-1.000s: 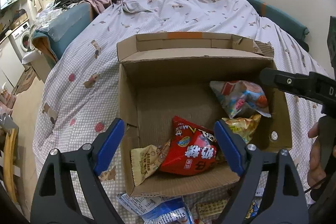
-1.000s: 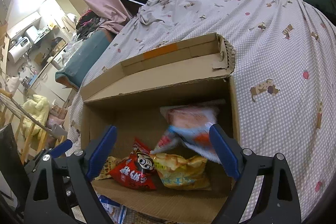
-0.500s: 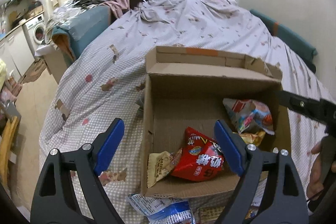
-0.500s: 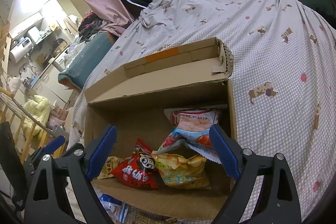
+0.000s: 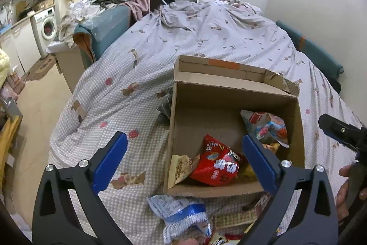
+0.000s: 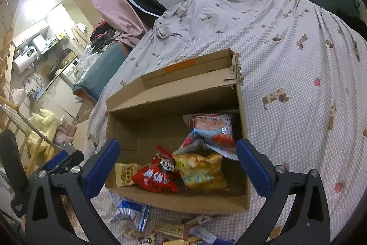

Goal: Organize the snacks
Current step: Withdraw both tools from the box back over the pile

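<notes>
My cardboard box [image 6: 128,185] is matt brown with a torn, rough corner. The red snack bag [image 6: 154,177] and yellow chip bag [image 6: 201,171] inside are glossy crinkled foil. The bed [image 6: 298,66] wears soft printed cloth. My left gripper [image 5: 183,161] is matt black plastic with smooth blue pads [image 5: 109,161].

The open brown cardboard box [image 6: 174,199] shows bare floor in its left and rear half, centre of the right wrist frame. Its front right holds a red foil snack bag [image 6: 153,178], a yellow chip bag [image 6: 199,171] and a pale shrimp-flake bag [image 6: 211,130]. Loose packets [image 5: 181,210] crowd the bedsheet below its near wall.
</notes>
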{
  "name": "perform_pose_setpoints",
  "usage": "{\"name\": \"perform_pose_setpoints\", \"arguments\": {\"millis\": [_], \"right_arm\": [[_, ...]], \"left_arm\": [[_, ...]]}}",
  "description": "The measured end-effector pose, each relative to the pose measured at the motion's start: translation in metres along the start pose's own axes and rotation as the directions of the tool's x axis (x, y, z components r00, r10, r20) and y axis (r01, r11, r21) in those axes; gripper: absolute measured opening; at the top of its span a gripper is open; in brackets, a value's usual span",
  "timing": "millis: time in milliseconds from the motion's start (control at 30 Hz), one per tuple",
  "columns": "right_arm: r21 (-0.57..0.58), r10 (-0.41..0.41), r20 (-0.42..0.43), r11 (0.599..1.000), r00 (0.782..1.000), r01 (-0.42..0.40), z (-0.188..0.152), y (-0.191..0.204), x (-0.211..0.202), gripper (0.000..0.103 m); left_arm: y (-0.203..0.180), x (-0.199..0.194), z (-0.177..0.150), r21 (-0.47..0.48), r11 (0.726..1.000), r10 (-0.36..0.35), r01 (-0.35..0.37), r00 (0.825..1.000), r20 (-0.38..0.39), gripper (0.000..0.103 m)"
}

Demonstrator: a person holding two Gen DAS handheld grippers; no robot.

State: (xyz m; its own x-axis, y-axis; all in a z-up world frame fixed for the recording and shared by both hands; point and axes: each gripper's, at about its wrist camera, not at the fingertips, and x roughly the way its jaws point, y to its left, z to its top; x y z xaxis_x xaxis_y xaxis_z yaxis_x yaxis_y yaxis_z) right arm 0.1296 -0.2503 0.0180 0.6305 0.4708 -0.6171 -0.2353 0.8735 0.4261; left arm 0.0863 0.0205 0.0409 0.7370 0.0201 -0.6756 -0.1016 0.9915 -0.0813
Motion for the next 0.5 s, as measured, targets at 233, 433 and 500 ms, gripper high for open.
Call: {"name": "perform_pose_setpoints", "arguments": {"millis": [233, 433, 500], "right_arm": [[0.001, 0.000, -0.016, 1.000, 1.000, 0.000, -0.023, 0.005, -0.022, 0.103], [0.021, 0.001, -0.017, 1.000, 1.000, 0.000, -0.042, 0.005, -0.042, 0.103], [0.026, -0.004, -0.018, 1.000, 1.000, 0.005, -0.049, 0.004, -0.047, 0.103]], "left_arm": [[0.007, -0.018, -0.015, 0.005, 1.000, 0.000, 0.000, 1.000, -0.026, 0.099], [0.014, -0.031, -0.026, -0.004, 1.000, 0.003, -0.003, 0.999, -0.051, 0.099], [0.018, -0.036, -0.033, -0.005, 1.000, 0.001, -0.002, 0.998, -0.061, 0.099]]}}
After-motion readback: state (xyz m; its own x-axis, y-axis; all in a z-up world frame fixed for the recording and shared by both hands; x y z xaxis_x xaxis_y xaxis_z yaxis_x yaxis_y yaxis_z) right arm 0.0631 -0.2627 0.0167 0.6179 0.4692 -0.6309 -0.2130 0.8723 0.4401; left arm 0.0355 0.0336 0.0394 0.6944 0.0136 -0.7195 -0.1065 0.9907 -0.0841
